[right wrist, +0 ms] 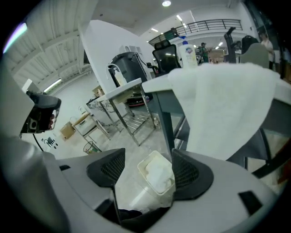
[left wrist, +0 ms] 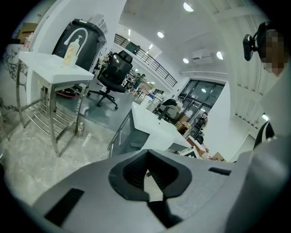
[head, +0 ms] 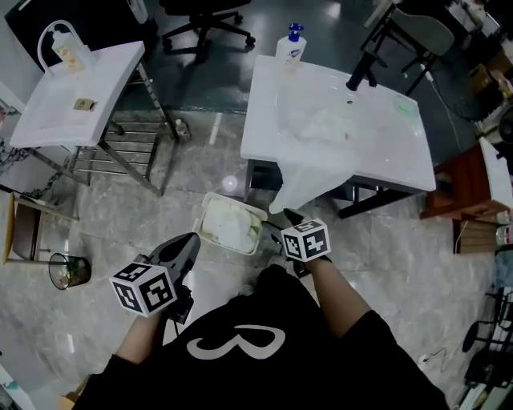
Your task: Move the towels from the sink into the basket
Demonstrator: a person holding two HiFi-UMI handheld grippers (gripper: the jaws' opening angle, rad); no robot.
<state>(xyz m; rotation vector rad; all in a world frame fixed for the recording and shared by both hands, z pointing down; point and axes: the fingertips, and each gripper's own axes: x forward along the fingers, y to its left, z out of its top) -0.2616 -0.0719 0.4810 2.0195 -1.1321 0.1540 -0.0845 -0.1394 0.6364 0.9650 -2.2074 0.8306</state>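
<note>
- My left claw (head: 191,244) sits low on my left side above the marble floor (head: 160,200). In its own view, the left claw (left wrist: 146,157) is clenched tip to tip, with nothing caught between the pads.
- My right claw (head: 280,223) hangs just beside the near right corner of the basket (head: 204,218), angled downward. In its own view, the right claw (right wrist: 148,170) is released, with the jaws wide apart and the pads pressing on nothing.
- Between those spread jaws I look down on the basket (right wrist: 147,158), which stands on the floor below and is not in my grip.
- A bundled towel (head: 228,226) lies inside the basket, white against the cream walls. The right gripper view shows the same bundled towel (right wrist: 159,175) filling most of the tub.
- Just past the basket, a draped towel (head: 298,182) hangs over the front edge of the sink (head: 385,160) and tapers towards the floor. It fills the upper right of the right gripper view as a broad white sheet (right wrist: 223,109).
- Further in, a crumpled towel (head: 325,126) appears to lie in the sink's bowl; white on white makes its edges hard to trace.
- At the sink's far rim stand a soap bottle (head: 291,46) with a blue pump and a black tap (head: 361,72).
- Off to my left is a second white desk (head: 76,88) on a metal frame, with a small bin (head: 68,271) on the floor nearer me.
- Farthest away, an office chair (head: 204,20) stands on the dark floor.
</note>
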